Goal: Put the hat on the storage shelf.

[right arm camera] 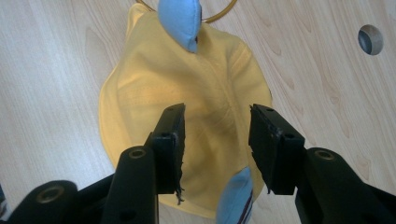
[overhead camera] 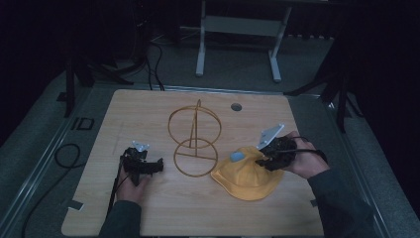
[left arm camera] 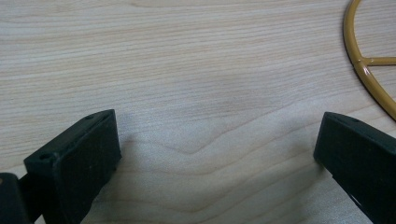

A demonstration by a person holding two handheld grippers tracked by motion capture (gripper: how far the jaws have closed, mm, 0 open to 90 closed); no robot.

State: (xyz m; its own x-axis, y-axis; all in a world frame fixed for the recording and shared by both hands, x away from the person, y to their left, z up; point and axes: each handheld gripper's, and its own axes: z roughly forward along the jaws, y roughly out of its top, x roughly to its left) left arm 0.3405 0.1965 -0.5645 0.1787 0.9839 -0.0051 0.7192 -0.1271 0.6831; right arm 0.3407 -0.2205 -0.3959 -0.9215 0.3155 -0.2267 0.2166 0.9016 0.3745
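A yellow cloth hat (overhead camera: pixel 245 178) with two blue ear pieces (right arm camera: pixel 180 21) lies on the wooden table (overhead camera: pixel 148 213), right of centre. My right gripper (right arm camera: pixel 215 114) hangs over the hat's crown (right arm camera: pixel 210 79) and points down at it. Its jaws stand apart, the fabric shows in the gap, and I see no pad pressing on it. In the high view that right gripper (overhead camera: pixel 265 157) is at the hat's upper right edge. My left gripper (overhead camera: pixel 157 165) rests low on the table at the left, and in its own view the left gripper (left arm camera: pixel 217 135) is wide open over bare wood.
A gold wire stand (overhead camera: pixel 194 136), an upright ring over a flat round base, stands mid-table between the grippers; its base rim (left arm camera: pixel 362 65) lies just ahead and right of the left jaws. A round cable hole (overhead camera: pixel 236 106) sits near the far edge. A white frame (overhead camera: pixel 237 34) stands beyond.
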